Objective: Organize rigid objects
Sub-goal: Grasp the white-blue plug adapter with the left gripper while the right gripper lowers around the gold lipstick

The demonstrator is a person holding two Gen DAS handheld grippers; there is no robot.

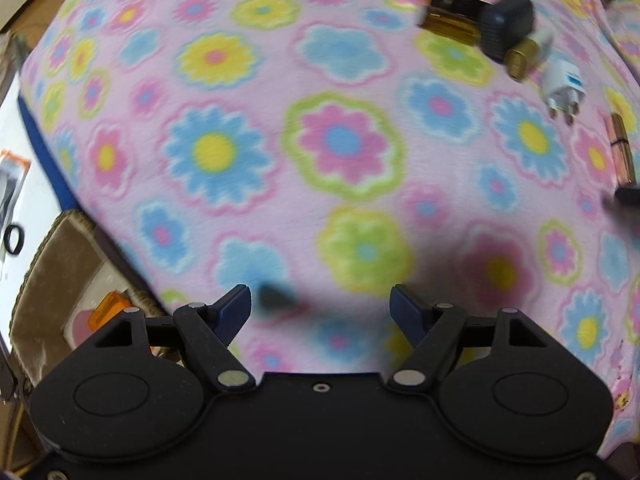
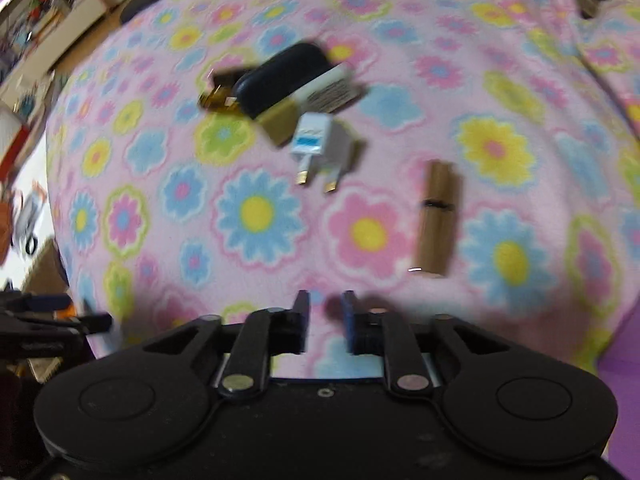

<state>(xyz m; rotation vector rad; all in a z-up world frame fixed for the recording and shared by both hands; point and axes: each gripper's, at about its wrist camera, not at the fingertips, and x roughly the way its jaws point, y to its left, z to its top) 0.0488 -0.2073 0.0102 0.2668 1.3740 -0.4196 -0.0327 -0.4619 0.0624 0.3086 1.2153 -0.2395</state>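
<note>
On the flowered blanket (image 2: 400, 128) a white plug adapter (image 2: 320, 142) is seen just beside a pile of a dark case (image 2: 280, 76) and gold boxes; a brown tube (image 2: 436, 216) lies apart. The left gripper (image 1: 320, 308) is held half open, empty. The right gripper (image 2: 325, 316) is narrowed (something dark and blurred is between its pads; what cannot be told). An orange piece (image 1: 108, 310) lies in a beige box (image 1: 52, 272).
</note>
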